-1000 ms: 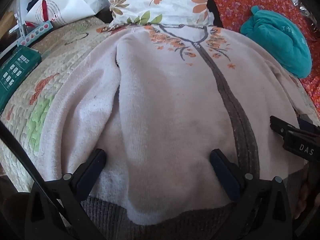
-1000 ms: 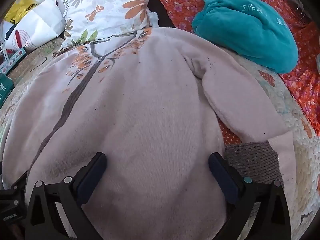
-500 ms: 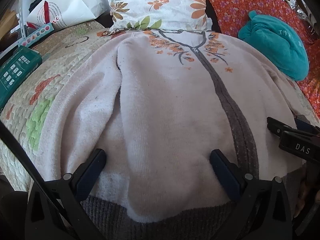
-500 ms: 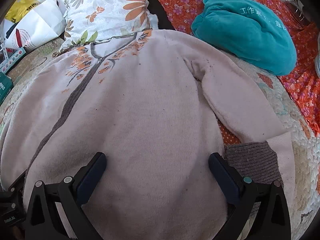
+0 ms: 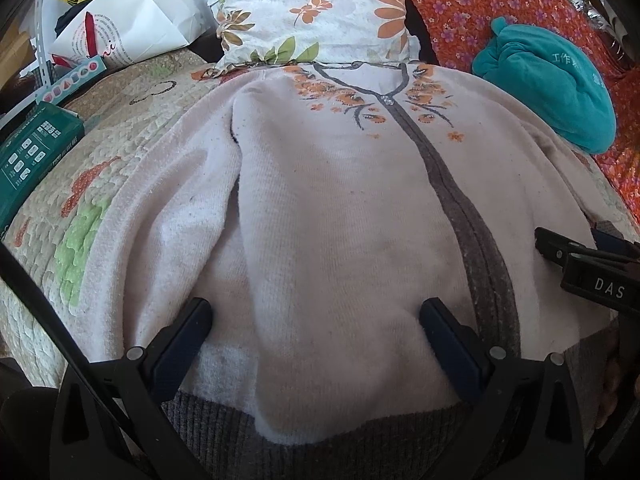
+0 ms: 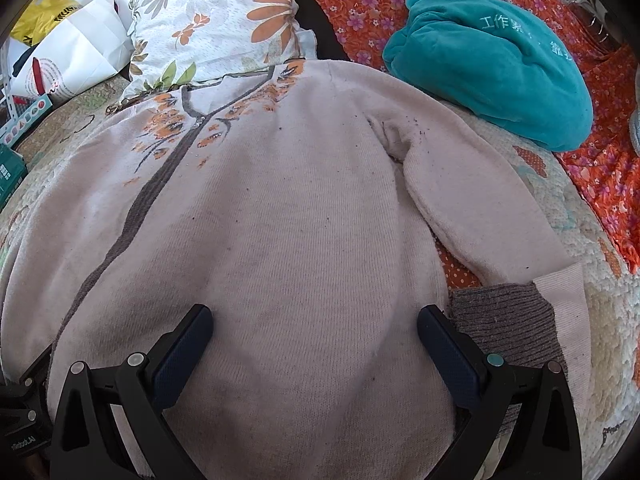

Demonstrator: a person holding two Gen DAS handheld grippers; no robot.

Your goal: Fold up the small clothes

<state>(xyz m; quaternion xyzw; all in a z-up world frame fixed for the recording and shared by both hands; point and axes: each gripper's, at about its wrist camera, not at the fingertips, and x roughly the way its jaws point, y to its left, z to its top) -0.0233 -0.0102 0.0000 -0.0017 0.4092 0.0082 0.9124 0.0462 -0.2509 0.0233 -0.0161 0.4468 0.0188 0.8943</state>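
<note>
Left gripper [image 5: 316, 318] and right gripper [image 6: 314, 324]: two, both spread, over the hem of one pale cardigan [image 5: 340, 216]. Cardigan flat on quilted bedspread [image 5: 100, 152]; beyond its collar, one floral pillow [image 5: 316, 8]; one teal bundle [image 6: 492, 64] beside its sleeve.

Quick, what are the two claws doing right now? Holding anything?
Left claw: open, holding nothing, over the pale pink knitted cardigan.
Right claw: open, holding nothing, over the same cardigan.
</note>
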